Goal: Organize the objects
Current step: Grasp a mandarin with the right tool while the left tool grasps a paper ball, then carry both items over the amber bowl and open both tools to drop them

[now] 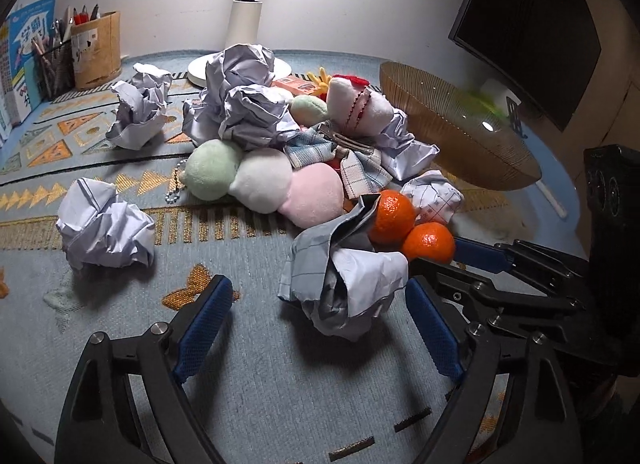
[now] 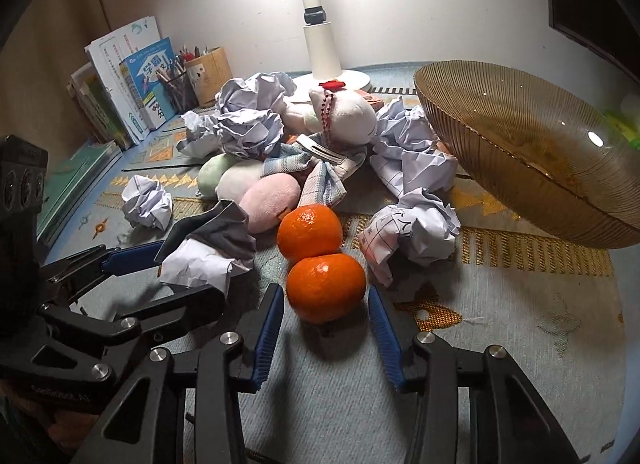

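Two oranges lie touching on the patterned mat. My right gripper point(image 2: 326, 296) is shut on the near orange point(image 2: 326, 288), a blue pad against each side; the left wrist view shows the same orange point(image 1: 428, 242) in that gripper point(image 1: 436, 256). The far orange point(image 2: 310, 229) rests just behind. My left gripper point(image 1: 318, 284) stands open around a crumpled paper ball point(image 1: 348, 280); its left pad is clear of the paper, its right pad close beside it. From the right wrist, this gripper point(image 2: 190, 272) straddles the same ball point(image 2: 208, 256).
An amber ribbed glass bowl point(image 2: 520, 135) stands tilted at the right. A heap of plush toys point(image 1: 264, 179), cloth and several paper balls fills the middle. Lamp base point(image 2: 348, 77), pen holder point(image 2: 208, 75), books point(image 2: 128, 83) line the back; a monitor point(image 1: 528, 23) hangs right.
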The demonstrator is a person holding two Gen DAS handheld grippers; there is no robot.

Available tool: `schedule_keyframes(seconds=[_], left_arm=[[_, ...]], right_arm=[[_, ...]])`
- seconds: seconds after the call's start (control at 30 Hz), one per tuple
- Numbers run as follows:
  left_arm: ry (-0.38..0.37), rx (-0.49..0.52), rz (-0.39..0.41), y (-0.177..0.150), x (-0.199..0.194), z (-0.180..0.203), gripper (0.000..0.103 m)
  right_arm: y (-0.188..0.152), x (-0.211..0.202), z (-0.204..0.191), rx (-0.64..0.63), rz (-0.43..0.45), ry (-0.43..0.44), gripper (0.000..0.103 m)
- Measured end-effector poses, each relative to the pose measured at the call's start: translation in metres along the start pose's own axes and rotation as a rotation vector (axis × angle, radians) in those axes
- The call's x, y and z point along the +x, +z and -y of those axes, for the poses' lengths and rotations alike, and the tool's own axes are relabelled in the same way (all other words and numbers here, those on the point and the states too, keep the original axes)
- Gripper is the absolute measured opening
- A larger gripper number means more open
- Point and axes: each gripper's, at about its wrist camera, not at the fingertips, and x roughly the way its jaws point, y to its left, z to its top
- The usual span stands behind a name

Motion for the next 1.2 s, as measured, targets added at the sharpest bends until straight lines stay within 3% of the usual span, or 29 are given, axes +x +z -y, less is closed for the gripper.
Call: schedule_keyframes(seconds=[0.1,0.17,0.27,0.43,0.57,0.67,0.8,0.9,1.03,1.07,1.1,1.13,1.2], left_arm=[[-0.038,-0.035,-0.020,0.003,0.009,-0.003,0.087],[-0.052,-0.054,-0.018,0.004,0.009,-0.003,0.086],[-0.070,-0.058,0.000,0.007,0.007,0.000,0.059],[-0.097,-0.087,0.056,0.007,-0.004,0.001,0.057],[-0.111,-0.081,0.099,0.009,-0.019,0.005,0.057],[-0.086,-0.065,0.086,0.006,-0.016,0.006,0.057],[-0.039,-0.075,0.011,0.000,0.002,0.000,0.082],[-0.041,-0.055,-0.008,-0.005,0.006,0.003,0.087],[-0.032,-0.016,-0.005,-0.006,0.006,0.012,0.087],[-0.019,0.002,-0.006,-0.007,0.007,0.016,0.085],[-0.001,0.026,-0.010,-0.009,0.008,0.021,0.071],[-0.008,0.054,-0.015,-0.011,0.008,0.026,0.064],[-0.050,0.087,-0.003,-0.015,0.004,0.036,0.038]], right_arm=[[0.004,0.004,0.005,0.036,-0.017,0.033,0.040],[0.003,0.003,0.005,0.033,-0.009,0.010,0.040],[0.001,-0.002,0.003,0.022,0.009,0.008,0.040],[-0.007,-0.020,-0.002,-0.016,0.054,-0.013,0.040],[-0.008,-0.038,-0.002,-0.023,0.082,-0.020,0.040],[-0.010,-0.043,0.002,-0.017,0.092,-0.027,0.040],[-0.017,-0.036,0.014,0.034,0.041,-0.013,0.040],[-0.020,-0.035,0.023,0.079,0.023,0.047,0.040],[-0.022,-0.040,0.021,0.044,0.033,0.014,0.040],[-0.022,-0.040,0.022,0.046,0.034,0.019,0.040],[-0.022,-0.040,0.023,0.053,0.033,0.029,0.040],[-0.023,-0.039,0.024,0.059,0.030,0.038,0.040],[-0.024,-0.037,0.027,0.064,0.025,0.038,0.040]])
